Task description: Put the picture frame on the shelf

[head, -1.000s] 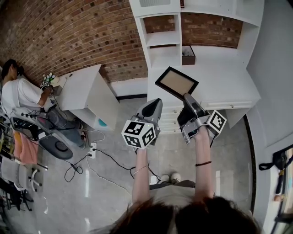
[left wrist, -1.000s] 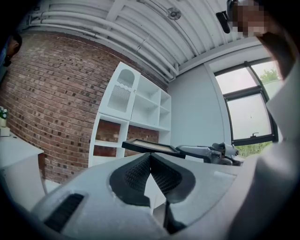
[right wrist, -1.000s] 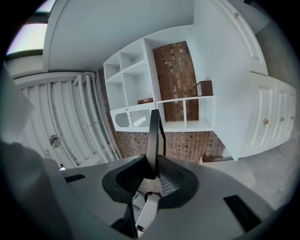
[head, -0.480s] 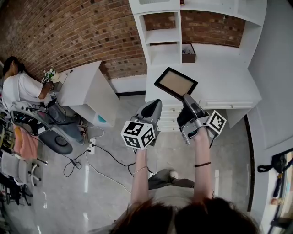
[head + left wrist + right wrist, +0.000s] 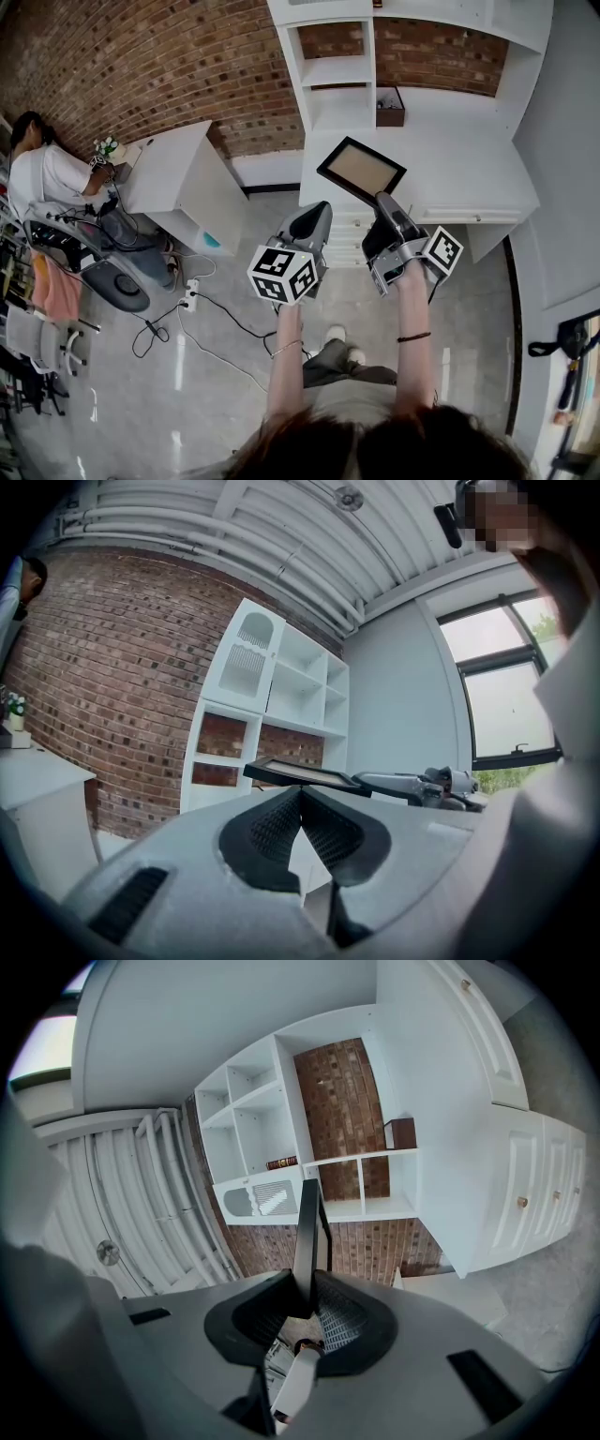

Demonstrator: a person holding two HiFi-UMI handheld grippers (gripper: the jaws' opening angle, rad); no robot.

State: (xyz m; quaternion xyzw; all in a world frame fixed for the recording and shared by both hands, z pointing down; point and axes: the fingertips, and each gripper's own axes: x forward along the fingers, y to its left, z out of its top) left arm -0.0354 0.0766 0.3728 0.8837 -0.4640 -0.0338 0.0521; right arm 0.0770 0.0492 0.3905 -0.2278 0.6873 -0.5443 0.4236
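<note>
Shift: picture frame [image 5: 362, 170] is barely moving, staying aloft before the shelf [image 5: 339, 71].
Head view: right tongs [image 5: 383, 200] are clamping its near edge; left tongs [image 5: 319, 212] are idling beside.
Left gripper view: jaws are pressing together, empty.
Right gripper view: picture frame is pointing edge-on at the shelf ahead.

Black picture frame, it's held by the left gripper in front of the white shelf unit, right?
Not the left: the right gripper view shows the fingers of the right gripper shut on the black picture frame. The left gripper is shut and empty. The frame is in front of the white shelf unit.
</note>
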